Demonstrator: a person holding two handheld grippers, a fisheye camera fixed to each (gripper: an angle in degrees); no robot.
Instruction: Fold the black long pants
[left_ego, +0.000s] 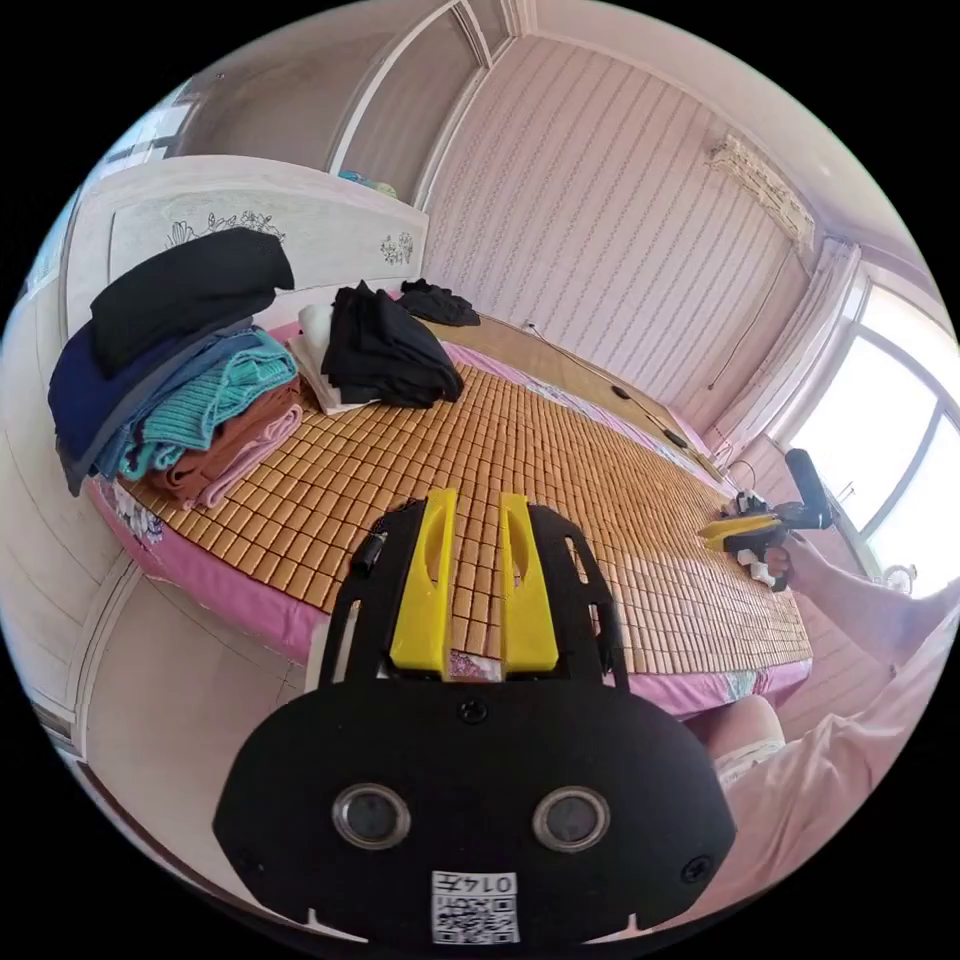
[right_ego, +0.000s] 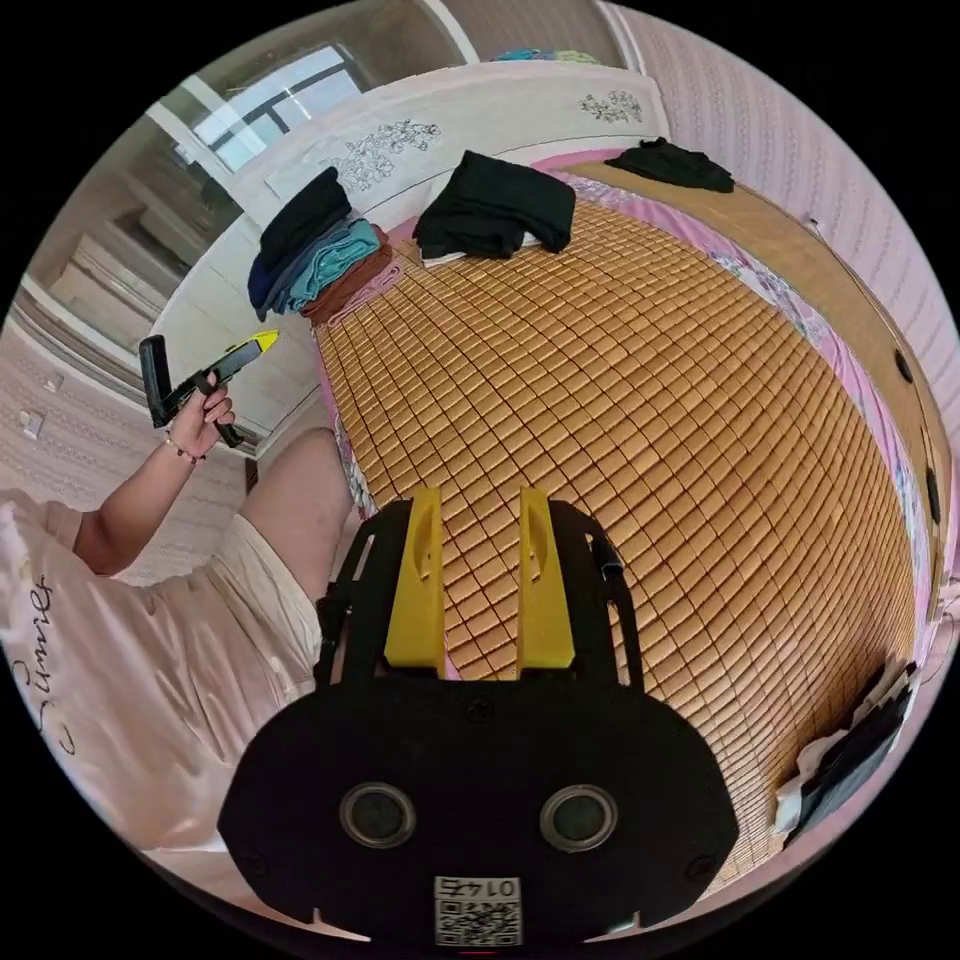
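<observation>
- Nearest in the left gripper view, the left gripper (left_ego: 472, 520) hangs over the near edge of the bed with its yellow jaws a little apart and nothing between them.
- In the right gripper view the right gripper (right_ego: 478, 515) is the same: jaws released, empty, above the bare bamboo mat (right_ego: 640, 400).
- Neither tool touches cloth, so the step in hand looks like fetching the garment; the middle of the mat is free for spreading it.
- Farther off, near the headboard (left_ego: 250, 215), lies a loose black garment (left_ego: 385, 350) on something white. This is probably the black long pants, though its shape is too bunched to be sure.
- A tall stack of folded clothes (left_ego: 180, 400) sits just beside it; reach in from the mat side to avoid toppling it.
- Grip the waistband with both tools and drag it flat before folding.
</observation>
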